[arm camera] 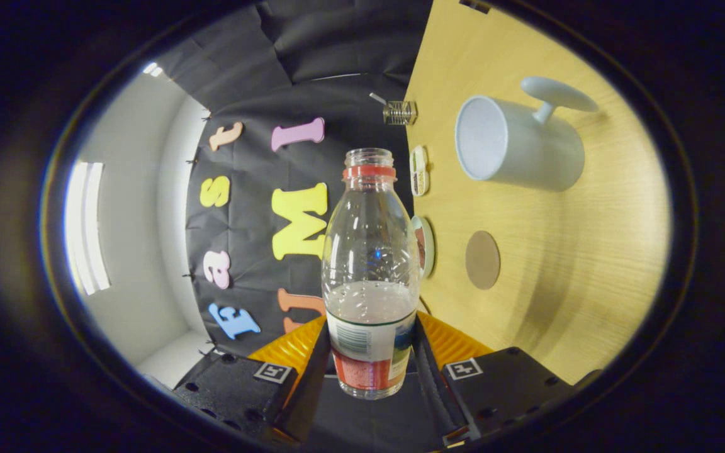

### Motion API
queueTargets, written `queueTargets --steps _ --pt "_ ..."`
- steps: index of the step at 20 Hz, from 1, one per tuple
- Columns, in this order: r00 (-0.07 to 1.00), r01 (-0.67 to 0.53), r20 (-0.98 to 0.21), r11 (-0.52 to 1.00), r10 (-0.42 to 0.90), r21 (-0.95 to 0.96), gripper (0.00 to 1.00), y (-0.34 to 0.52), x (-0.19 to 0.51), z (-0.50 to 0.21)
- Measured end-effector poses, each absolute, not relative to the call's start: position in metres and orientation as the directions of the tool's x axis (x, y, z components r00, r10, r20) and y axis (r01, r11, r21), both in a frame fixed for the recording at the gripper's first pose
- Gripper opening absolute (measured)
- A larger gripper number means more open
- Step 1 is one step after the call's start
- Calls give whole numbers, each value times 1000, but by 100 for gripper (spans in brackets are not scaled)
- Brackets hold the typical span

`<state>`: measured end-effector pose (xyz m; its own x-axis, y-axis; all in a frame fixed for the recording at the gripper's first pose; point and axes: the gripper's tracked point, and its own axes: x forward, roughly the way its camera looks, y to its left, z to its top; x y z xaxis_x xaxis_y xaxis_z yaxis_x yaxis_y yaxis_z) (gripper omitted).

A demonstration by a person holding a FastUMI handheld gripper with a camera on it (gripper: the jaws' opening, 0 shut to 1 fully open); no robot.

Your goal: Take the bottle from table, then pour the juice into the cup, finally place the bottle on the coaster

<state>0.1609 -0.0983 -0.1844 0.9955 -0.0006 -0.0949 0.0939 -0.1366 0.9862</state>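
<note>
Item: bottle (370,277), clear plastic, uncapped, partly filled with pale liquid, at the lower centre of the frame. My claw (370,352) holds it, a finger pressing each side of its labelled base.

Item: cup (517,143), white, handled, on the wooden table (589,264), upper right of the frame.

Item: coaster (483,259), round, brown, right of centre, lying below the cup, right of the bottle.

Item: small glass jar (399,112), top centre, at the table's far edge.

Clear glossy plastic bottle (370,264); matt cup (513,145); wood-grain table (589,251).
</note>
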Motion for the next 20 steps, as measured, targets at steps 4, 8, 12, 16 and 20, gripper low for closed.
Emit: queueTargets --steps 4,8,12,16,20 --pt "995 102 -103 -169 0 980 74 -94 164 -182" --pt "994 109 -109 -187 7 976 74 -92 170 -184" --pt "994 112 -114 -205 6 972 74 -94 172 -187" --pt "994 108 -110 -224 7 969 74 -95 174 -186" --pt "994 109 -111 -248 5 963 74 -94 174 -186"
